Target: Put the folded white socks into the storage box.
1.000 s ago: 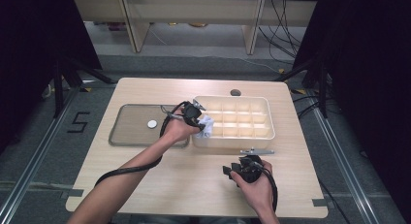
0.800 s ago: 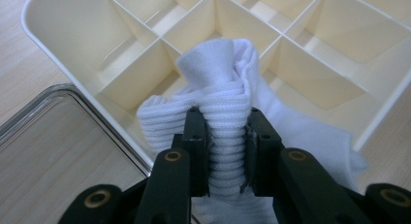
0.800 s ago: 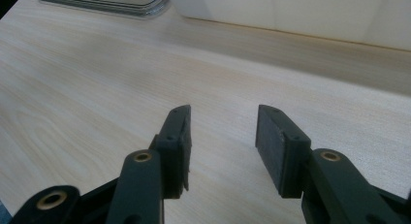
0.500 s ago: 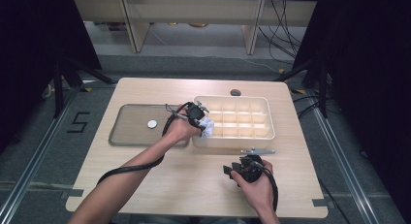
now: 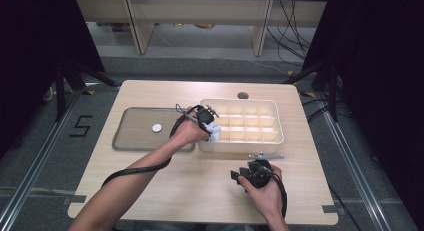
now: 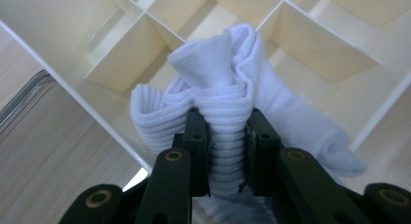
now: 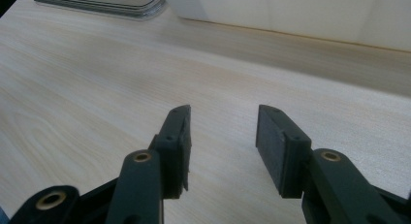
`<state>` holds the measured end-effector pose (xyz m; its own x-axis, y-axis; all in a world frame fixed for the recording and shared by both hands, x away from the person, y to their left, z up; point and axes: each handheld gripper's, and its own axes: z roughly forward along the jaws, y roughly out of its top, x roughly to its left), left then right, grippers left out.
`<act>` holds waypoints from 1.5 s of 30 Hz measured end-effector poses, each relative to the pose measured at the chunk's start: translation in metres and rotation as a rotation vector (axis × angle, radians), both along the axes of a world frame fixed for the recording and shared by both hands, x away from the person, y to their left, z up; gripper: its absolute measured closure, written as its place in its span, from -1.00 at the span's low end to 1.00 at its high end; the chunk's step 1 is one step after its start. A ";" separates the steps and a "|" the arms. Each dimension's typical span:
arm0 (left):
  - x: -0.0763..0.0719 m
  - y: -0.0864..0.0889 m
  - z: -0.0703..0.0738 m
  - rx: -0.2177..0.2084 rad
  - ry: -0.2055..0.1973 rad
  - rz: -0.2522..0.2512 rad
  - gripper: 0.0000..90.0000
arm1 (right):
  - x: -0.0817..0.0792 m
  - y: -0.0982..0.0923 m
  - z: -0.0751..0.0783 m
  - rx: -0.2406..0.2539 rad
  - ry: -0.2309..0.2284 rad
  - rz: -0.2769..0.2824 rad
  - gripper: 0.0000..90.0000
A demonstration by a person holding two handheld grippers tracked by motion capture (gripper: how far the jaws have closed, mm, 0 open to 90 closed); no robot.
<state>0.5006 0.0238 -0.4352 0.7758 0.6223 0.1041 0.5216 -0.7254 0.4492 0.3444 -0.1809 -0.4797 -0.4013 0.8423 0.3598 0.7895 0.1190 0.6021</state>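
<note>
Where the high view gives just a white lump at the box's (image 5: 272, 107) near-left corner, the left gripper view shows it plainly: a ribbed white sock (image 6: 228, 88), clenched between the left gripper's (image 6: 227, 151) jaws, bunched above the cream dividers. The right gripper (image 7: 222, 146) hangs released, jaws apart over bare table (image 7: 87, 88), the box wall ahead. From above, a tray (image 5: 130, 141) with a white disc (image 5: 157, 127) lies left of the box, and a grey clip (image 5: 265, 156) just before it.
</note>
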 end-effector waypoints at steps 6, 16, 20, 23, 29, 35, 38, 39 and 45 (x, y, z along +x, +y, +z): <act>0.000 -0.002 -0.001 0.015 0.016 0.005 0.66 | 0.000 -0.002 0.001 -0.007 -0.005 -0.004 0.26; 0.003 -0.004 -0.002 0.038 0.064 0.003 0.67 | 0.000 -0.002 0.002 0.004 0.001 -0.006 0.25; 0.004 -0.005 -0.002 0.044 0.082 0.009 0.67 | 0.001 -0.001 0.001 -0.011 -0.001 -0.015 0.25; 0.005 -0.006 -0.002 0.057 0.090 0.006 0.67 | 0.000 -0.001 0.000 -0.011 -0.002 -0.014 0.25; 0.007 -0.006 -0.003 0.054 0.113 0.014 0.67 | 0.000 0.000 0.000 -0.003 0.003 -0.003 0.24; 0.008 -0.008 -0.006 0.064 0.130 0.021 0.67 | 0.000 0.000 0.000 -0.002 0.002 -0.004 0.24; 0.009 -0.008 -0.006 0.074 0.137 0.019 0.67 | 0.000 0.000 0.000 -0.002 0.003 -0.004 0.24; 0.009 -0.008 -0.006 0.076 0.140 0.019 0.67 | 0.000 0.000 0.000 -0.003 0.003 -0.004 0.24; 0.010 -0.009 -0.008 0.084 0.149 0.022 0.68 | 0.001 -0.002 -0.001 -0.034 -0.014 0.009 0.24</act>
